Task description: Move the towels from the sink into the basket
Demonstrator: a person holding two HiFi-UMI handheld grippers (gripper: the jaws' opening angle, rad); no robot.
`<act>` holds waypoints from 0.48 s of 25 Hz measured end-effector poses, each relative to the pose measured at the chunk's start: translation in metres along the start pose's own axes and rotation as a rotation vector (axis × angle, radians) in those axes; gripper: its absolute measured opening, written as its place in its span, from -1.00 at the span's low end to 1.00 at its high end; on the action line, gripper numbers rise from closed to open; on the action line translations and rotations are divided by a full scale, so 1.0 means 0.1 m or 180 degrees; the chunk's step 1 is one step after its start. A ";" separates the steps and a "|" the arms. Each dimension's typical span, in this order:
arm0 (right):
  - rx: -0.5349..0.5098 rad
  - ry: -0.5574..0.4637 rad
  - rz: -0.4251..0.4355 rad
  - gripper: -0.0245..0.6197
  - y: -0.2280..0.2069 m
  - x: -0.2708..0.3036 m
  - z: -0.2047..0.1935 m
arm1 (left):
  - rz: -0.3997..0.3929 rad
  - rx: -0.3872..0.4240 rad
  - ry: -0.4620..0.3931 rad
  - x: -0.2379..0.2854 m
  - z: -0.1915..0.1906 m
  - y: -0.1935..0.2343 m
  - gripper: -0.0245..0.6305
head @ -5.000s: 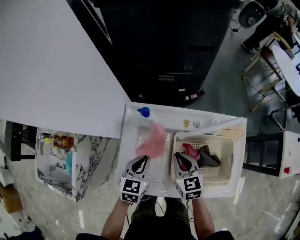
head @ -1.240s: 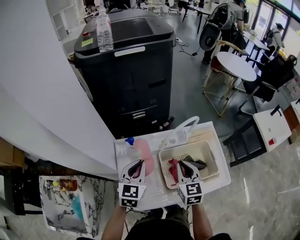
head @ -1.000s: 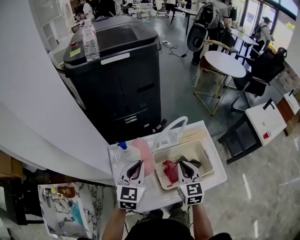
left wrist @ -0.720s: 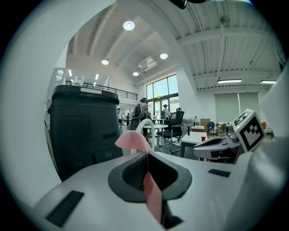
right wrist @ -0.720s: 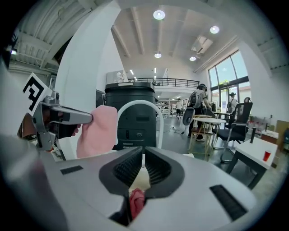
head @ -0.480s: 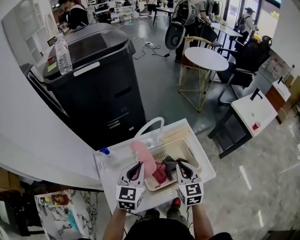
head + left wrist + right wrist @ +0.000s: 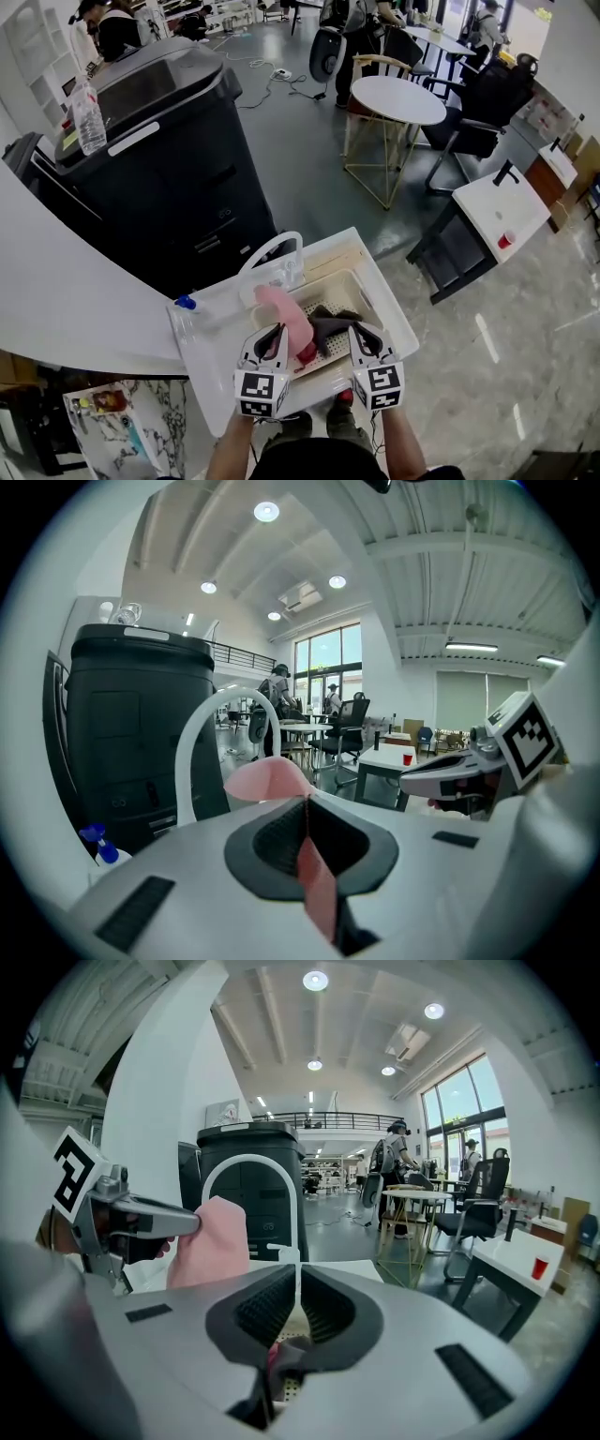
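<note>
One pink towel (image 7: pixel 281 309), clamped in my left gripper (image 7: pixel 278 330), has crossed from sink (image 7: pixel 208 330) to basket (image 7: pixel 349 281), lower centre; right gripper (image 7: pixel 359 330) clenched empty.

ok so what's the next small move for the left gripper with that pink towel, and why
Probably carry the left gripper a little further towards the right gripper, then open it. Its jaws are shut on the pink towel, which hangs right at the sink-side rim of the basket, not clearly over its middle, so letting go now might leave it draped on the rim.
</note>
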State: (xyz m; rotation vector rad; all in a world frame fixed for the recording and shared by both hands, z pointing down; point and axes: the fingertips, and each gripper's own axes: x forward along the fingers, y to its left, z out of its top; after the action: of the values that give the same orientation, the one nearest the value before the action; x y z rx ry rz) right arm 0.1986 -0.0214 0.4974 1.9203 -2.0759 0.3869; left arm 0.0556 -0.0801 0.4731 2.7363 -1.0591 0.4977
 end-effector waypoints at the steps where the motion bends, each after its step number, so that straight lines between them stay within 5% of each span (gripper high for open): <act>1: 0.0010 0.0022 0.0009 -0.80 -0.03 0.01 -0.03 | 0.0003 0.0001 0.0027 0.04 -0.04 -0.02 -0.88; 12: 0.0140 0.0316 0.0159 -0.80 -0.16 0.22 -0.45 | 0.0012 -0.0216 0.0394 0.34 -0.63 -0.18 -0.88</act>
State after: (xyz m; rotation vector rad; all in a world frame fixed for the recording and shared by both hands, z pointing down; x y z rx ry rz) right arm 0.2144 -0.0252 0.5474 1.8368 -2.0709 0.5324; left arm 0.0756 -0.0708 0.5434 2.6082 -1.0314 0.6114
